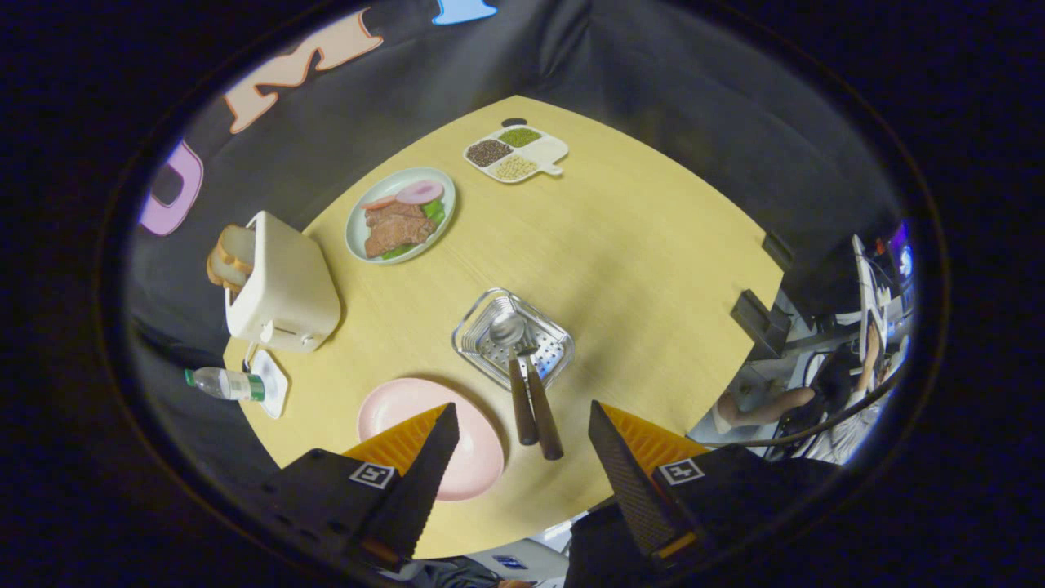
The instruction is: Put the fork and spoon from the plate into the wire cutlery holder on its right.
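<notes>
- The gripper hangs above the near edge of the table, its jaws spread wide and holding nothing; the gap between them frames the handle ends of the cutlery.
- The wire cutlery holder sits on the table a little in from the near edge, just right of the pink plate and ahead of the jaws.
- The spoon and the fork both lie in the holder, heads down in the basket and dark handles leaning out over its near rim toward the jaws; the two handles run side by side, seemingly touching, though the view is too small to be sure.
- The pink plate is bare, near the table's near edge; one finger of the gripper overlaps part of it in this view.
- A broad stretch of bare table opens to the right of the holder, out to the right edge, and another between the holder and the far dishes.
- At the left edge stands a toaster with bread slices in its slots; just nearer along that edge a small white tray lies with a water bottle on its side, jutting past the table's edge.
- Toward the far left a pale green plate carries sliced meat, ham and greens.
- At the far corner a divided dish holds dark, green and pale grains in separate compartments.
</notes>
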Available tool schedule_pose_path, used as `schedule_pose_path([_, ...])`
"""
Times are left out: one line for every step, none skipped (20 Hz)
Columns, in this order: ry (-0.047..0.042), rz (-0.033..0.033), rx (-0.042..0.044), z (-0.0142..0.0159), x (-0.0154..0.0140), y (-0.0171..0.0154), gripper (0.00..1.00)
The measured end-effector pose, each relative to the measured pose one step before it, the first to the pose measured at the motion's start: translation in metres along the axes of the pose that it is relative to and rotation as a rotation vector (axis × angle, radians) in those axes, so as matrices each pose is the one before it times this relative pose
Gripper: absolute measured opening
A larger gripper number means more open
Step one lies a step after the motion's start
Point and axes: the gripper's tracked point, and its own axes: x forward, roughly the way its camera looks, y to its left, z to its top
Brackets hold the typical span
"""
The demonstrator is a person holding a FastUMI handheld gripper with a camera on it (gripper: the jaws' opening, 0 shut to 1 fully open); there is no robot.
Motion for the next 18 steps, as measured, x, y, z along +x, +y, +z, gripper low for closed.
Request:
schedule_pose_path([-0.01019,-0.01091,-0.01839,-0.00061,-0.00501,-0.00264,1.0])
schedule_pose_path([-0.01862,-0.01005,-0.02085,-0.00068,-0.00431,-0.00142,1.0])
schedule_pose_path([-0.02711,-0.0085,-0.02189,0.00227,-0.0049,-0.00247,1.0])
schedule_pose_path([-0.03674,-0.00308,-0.02028,0.00245,-0.00609,-0.00192,1.0])
schedule_pose_path([-0.04608,0.0038,-0.01426,0.00371,-0.00745,-0.00055,1.0])
schedule_pose_path([-0.04938,0.00989,-0.01449,0.00254,-0.00655,0.00077,1.0])
schedule_pose_path([-0.05607,0.01709,-0.01722,0.00152,-0.00641,0.00239,1.0])
schedule_pose_path([-0.04867,0.01277,-0.01778,0.00219,-0.00558,0.00093,1.0])
schedule_pose_path([-0.05745,0.01519,-0.02993,0.00187,-0.00585,0.0015,1.0])
schedule_pose_path([-0.04553,0.01138,-0.03176,0.00183,-0.0042,0.00081,1.0])
schedule_pose_path([-0.05148,0.01557,-0.04016,0.00272,-0.0033,0.00149,1.0])
schedule_pose_path([-0.05939,0.00566,-0.04019,0.00399,-0.00268,0.00023,1.0])
schedule_pose_path([-0.06118,0.01279,-0.03539,0.00603,-0.00229,0.00032,1.0])
schedule_pose_path([-0.07026,0.02302,-0.02878,0.00739,-0.0034,0.00484,1.0])
schedule_pose_path([-0.07866,0.02791,-0.02218,0.01011,-0.00601,0.00361,1.0])
schedule_pose_path([-0.07327,0.01975,-0.00997,0.01258,-0.00343,0.00317,1.0])
schedule_pose_path([-0.06266,0.01611,0.00874,0.0126,-0.00299,0.0037,1.0])
schedule_pose_path([-0.05619,0.02363,0.01937,0.0109,-0.00374,0.00558,1.0])
